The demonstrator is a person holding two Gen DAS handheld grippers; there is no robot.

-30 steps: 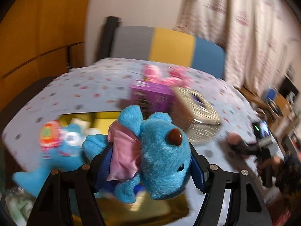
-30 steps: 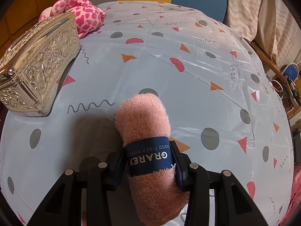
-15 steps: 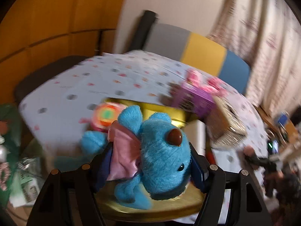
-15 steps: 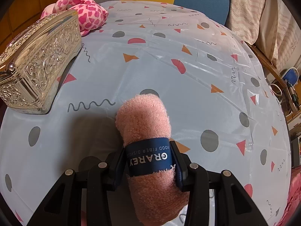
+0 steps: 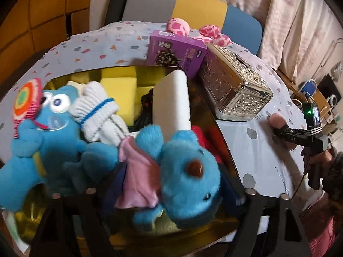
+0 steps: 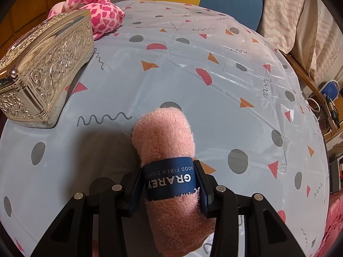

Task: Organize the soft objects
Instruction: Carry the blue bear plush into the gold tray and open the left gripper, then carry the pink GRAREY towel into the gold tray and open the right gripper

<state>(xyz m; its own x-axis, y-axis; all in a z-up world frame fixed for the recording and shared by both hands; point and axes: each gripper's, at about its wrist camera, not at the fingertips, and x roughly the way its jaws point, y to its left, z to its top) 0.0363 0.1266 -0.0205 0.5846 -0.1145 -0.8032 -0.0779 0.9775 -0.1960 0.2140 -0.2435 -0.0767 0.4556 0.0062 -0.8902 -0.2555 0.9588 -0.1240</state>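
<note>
The left gripper (image 5: 169,194) hung over the gold tray (image 5: 216,115) at the near left corner of the surface (image 6: 193,68). Its fingers had just been opening and stood apart, with the blue plush bear (image 5: 188,180) between them, sagging onto the tray's contents; whether the pads still touched its fur could not be made out. The bear wore a pink cloth (image 5: 139,177) at its neck. Beside it in the tray lay a blue googly-eyed plush (image 5: 51,132), a rolled white cloth with a blue band (image 5: 98,113), a white foam block (image 5: 171,102) standing on end, yellow sponges (image 5: 118,90) and something red (image 5: 205,137).

Behind the tray, toward the far edge, stood a purple box (image 5: 175,51), and just beside it a silver embossed box (image 6: 42,75), with a pink spotted plush (image 6: 96,10) behind them.

Toward the near edge, the right gripper (image 6: 169,182) had its fingers clamped on a rolled pink cloth (image 6: 165,132), gripping it across its dark blue paper band (image 6: 169,177). The roll's far end pointed toward the middle of the surface.
</note>
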